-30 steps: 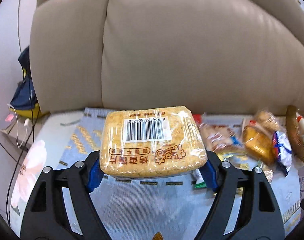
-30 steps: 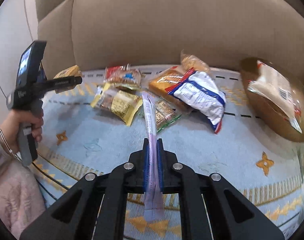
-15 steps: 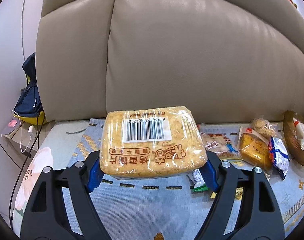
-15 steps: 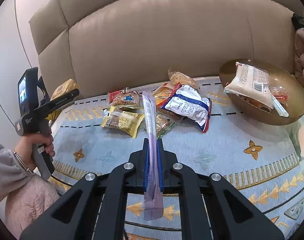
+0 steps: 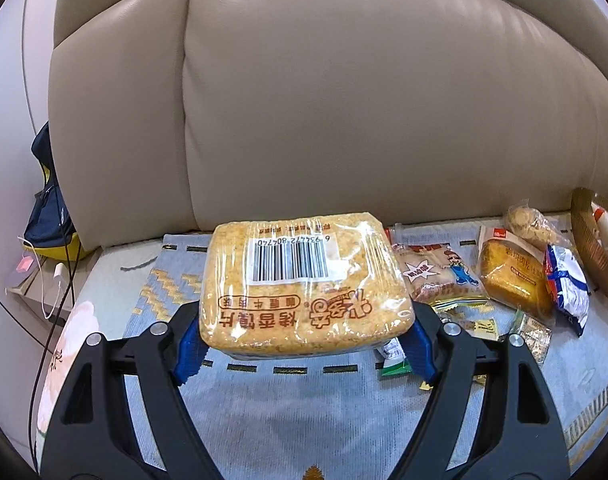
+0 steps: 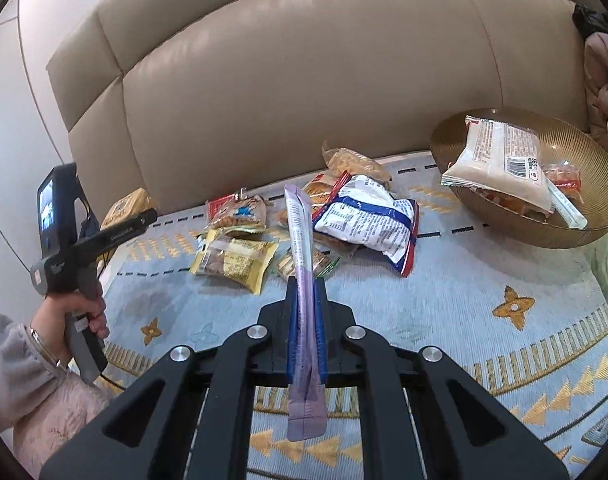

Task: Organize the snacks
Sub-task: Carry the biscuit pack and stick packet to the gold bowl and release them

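My left gripper [image 5: 304,344] is shut on a wide golden toast pack [image 5: 299,280] with a barcode label, held above the rug. From the right wrist view the same gripper [image 6: 143,216] and pack [image 6: 129,206] show at the left, in a person's hand [image 6: 77,312]. My right gripper [image 6: 305,292] is shut on a thin purple stick sachet [image 6: 299,232] that juts forward. Loose snacks lie by the sofa: a blue-white bag [image 6: 368,220], a yellow packet [image 6: 235,260], a golden cake pack [image 5: 512,276]. A ribbed amber bowl [image 6: 576,236] at the right holds a white packet [image 6: 500,160].
A beige leather sofa back [image 5: 344,100] rises behind the patterned light-blue rug [image 6: 444,300]. Cables and a dark bag [image 5: 47,216] sit at the far left. A pink padded garment [image 6: 604,92] lies beside the bowl at the right edge.
The right gripper has risen and rolled with the purple sachet, so the bowl and sofa back show more fully. The left view has tilted up a little; the toast pack stays gripped.
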Motion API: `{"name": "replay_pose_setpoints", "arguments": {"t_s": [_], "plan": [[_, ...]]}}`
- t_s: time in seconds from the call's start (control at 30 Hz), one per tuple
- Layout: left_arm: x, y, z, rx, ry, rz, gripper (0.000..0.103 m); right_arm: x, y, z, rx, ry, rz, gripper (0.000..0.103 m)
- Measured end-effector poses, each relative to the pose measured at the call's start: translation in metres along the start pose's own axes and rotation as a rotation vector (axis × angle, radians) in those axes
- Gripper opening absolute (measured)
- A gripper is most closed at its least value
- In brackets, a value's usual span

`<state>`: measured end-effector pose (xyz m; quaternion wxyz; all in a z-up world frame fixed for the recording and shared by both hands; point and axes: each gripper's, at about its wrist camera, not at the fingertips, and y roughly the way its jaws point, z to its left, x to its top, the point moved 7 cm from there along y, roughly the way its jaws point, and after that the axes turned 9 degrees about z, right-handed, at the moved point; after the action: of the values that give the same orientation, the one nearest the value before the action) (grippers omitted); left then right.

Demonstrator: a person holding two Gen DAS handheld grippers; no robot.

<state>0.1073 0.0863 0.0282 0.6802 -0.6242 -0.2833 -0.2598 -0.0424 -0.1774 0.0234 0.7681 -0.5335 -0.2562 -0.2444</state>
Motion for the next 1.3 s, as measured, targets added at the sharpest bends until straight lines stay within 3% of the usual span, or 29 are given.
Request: {"name": "replay_pose_setpoints", "arguments": {"t_s": [0.33, 1.3], "plan": [[0.0, 0.003, 0.001, 0.007, 0.002, 0.014, 0.079, 0.007, -0.005, -0.023, 0.027, 0.095, -0.035, 0.007], [-0.002, 0.003, -0.003, -0.018, 0.012, 0.018, 0.079, 0.003, 0.0, -0.016, 0.022, 0.057, -0.004, 0.007]]}}
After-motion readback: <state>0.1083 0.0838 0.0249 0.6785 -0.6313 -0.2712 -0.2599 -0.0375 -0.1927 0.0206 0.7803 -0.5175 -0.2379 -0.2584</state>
